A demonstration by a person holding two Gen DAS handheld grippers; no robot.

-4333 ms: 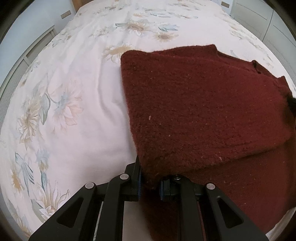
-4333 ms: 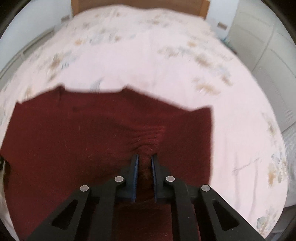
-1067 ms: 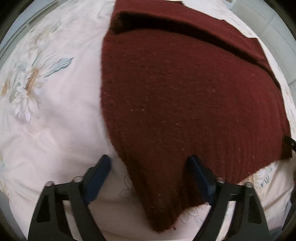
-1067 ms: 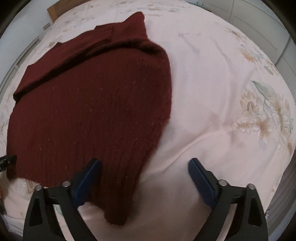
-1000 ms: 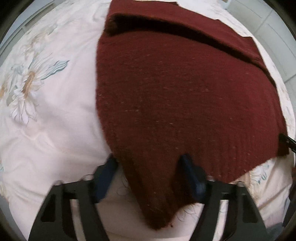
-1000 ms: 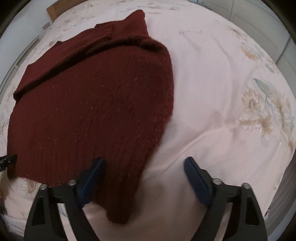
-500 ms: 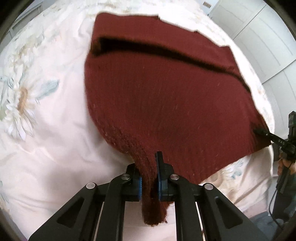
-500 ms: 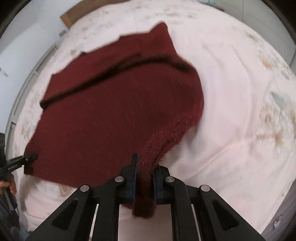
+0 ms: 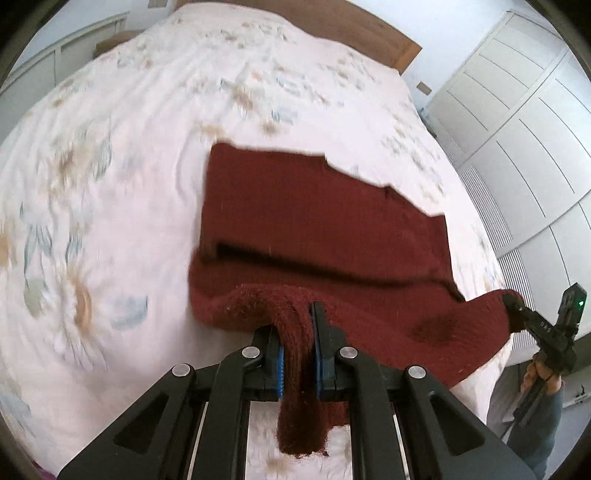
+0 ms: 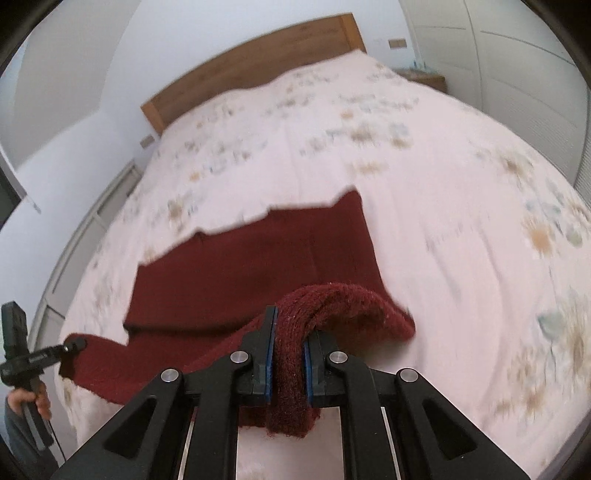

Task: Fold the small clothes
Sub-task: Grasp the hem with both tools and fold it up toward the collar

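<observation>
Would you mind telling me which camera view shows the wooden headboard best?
The right wrist view: the wooden headboard runs in full across the far end of the bed. The left wrist view catches only part of it at the top edge, beyond the dark red sweater.

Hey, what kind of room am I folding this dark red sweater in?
Most likely a bedroom. The sweater lies on a wide bed with a floral cover, a wooden headboard stands against the wall, and white panelled wardrobe doors line one side.
</observation>
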